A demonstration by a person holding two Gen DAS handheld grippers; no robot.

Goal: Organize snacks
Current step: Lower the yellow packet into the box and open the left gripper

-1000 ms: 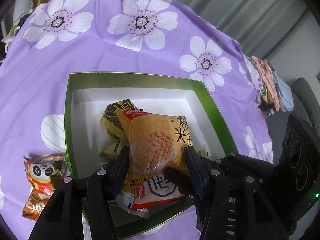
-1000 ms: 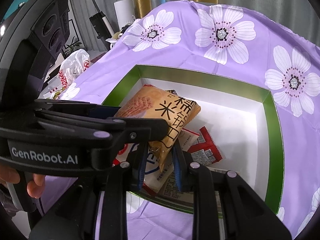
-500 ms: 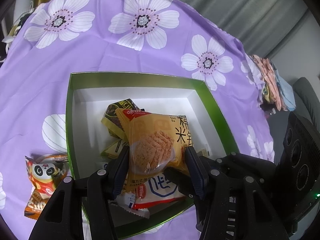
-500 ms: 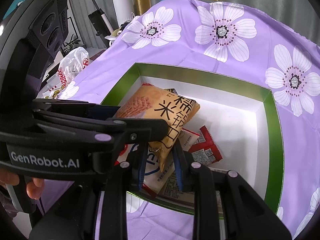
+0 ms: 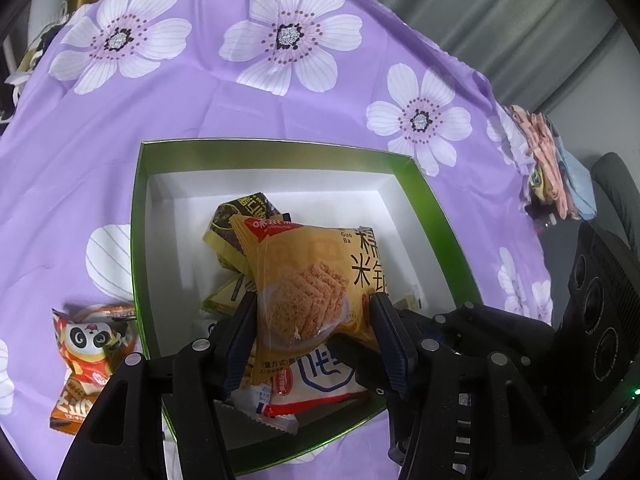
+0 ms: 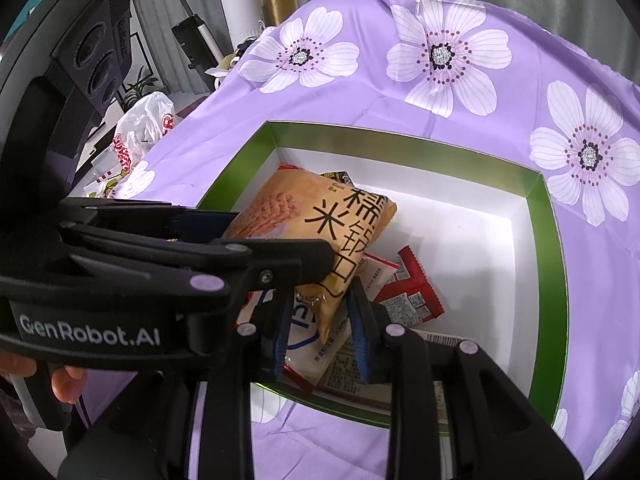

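I see the left gripper [image 5: 314,322] pinching the yellow cracker pack [image 5: 316,276] above the green box [image 5: 138,240]; the right gripper's [image 6: 320,326] jaws have just been opening, pack corner between them.

A: My left gripper [image 5: 314,330]: matte black linkage arms, pale lilac round pivot caps, ribbed dark-blue finger pads.
B: Right gripper [image 6: 320,330]?
A: Same build. White "GenRobot.AI" lettering shows on the left unit's housing, three round lens ports above.
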